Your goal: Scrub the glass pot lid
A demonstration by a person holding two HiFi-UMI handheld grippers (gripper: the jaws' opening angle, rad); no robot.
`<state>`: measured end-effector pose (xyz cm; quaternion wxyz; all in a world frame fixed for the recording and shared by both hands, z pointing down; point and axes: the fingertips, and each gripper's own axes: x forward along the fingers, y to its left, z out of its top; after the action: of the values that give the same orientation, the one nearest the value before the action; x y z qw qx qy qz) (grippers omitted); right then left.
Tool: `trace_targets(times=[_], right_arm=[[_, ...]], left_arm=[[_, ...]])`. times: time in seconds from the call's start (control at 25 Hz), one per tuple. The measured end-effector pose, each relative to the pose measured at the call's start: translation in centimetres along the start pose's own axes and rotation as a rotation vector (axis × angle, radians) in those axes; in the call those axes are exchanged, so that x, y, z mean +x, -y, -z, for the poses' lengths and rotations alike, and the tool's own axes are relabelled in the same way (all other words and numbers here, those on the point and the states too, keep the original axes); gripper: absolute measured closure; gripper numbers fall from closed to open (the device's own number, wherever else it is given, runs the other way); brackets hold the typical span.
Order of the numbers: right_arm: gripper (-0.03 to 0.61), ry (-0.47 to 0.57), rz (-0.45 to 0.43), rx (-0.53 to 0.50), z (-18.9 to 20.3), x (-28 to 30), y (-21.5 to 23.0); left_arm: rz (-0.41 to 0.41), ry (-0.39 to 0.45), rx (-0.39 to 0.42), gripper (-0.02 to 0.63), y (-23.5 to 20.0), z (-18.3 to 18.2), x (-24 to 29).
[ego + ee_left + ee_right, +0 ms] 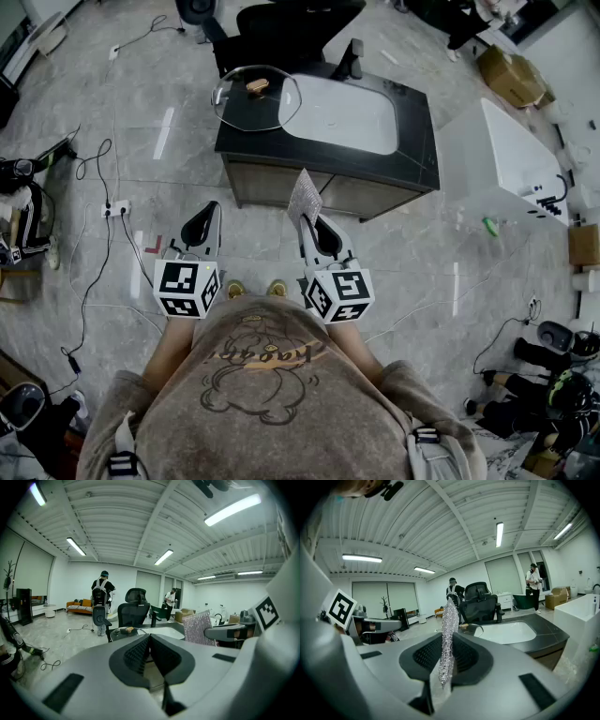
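The glass pot lid with a brown knob lies on the left end of a black counter, partly over its edge. Both grippers are held in front of the counter, well short of the lid. My left gripper is shut with nothing between its jaws. My right gripper is shut on a silver sparkly scrubbing cloth, which stands upright out of the jaws. In the left gripper view the lid sits ahead and the cloth is to the right.
A white sink basin fills the counter's middle. A black office chair stands behind the counter. Cables and a power strip lie on the floor at left. A white tub is at the right. People stand in the far room.
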<state>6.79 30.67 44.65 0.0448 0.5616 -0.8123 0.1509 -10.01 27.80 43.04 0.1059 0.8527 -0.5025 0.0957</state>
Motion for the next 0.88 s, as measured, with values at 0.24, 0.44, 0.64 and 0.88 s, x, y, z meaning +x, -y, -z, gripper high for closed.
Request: trace_targets(times=[0.24, 0.44, 0.64, 0.88], right_arm=[[0.503, 0.018, -0.014, 0.007, -0.2, 0.5, -0.3], [0.503, 0.019, -0.019, 0.014, -0.5, 0.8, -1.1], [0.503, 0.025, -0.002, 0.007, -0.1, 0.9, -1.9], [0.502, 0.033, 0.043, 0.021, 0.6, 2.5, -2.6]], left_arm=[[-0.004, -0.003, -0.028, 0.597, -0.5, 0.6, 0.4], [0.005, -0.008, -0.029, 0.597, -1.3, 0.7, 0.6], [0.029, -0.008, -0.038, 0.597, -2.8, 1.7, 0.5], [0.071, -0.015, -0.032, 0.597, -4.8, 2.7, 1.1]])
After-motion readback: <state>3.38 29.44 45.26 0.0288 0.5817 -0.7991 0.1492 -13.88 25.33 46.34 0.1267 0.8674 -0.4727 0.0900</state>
